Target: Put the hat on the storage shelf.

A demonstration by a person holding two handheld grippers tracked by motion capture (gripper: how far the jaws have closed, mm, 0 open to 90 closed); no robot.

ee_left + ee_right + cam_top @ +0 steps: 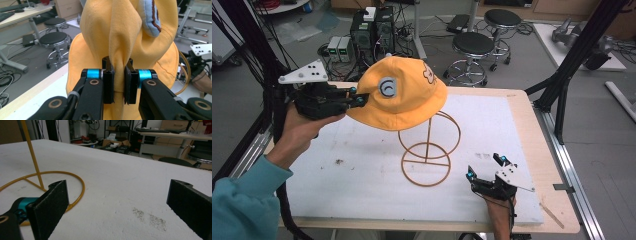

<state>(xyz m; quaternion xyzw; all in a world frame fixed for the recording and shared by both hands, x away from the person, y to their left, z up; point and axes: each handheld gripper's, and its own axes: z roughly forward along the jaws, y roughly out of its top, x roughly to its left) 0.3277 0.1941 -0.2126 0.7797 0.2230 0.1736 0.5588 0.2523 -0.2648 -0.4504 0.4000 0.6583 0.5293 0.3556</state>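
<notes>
Hat [120, 37] brim pinched between left jaws

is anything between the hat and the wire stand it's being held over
Nothing visible. The left gripper pinches a fold of the yellow hat, which is right at the wire stand's top ring; whether it rests there, I cannot tell. The right gripper sits open on the white board, off to the side.

Orange bucket hat [399, 95] with grey patch, brim pinched, atop wire stand [428, 150].
</notes>
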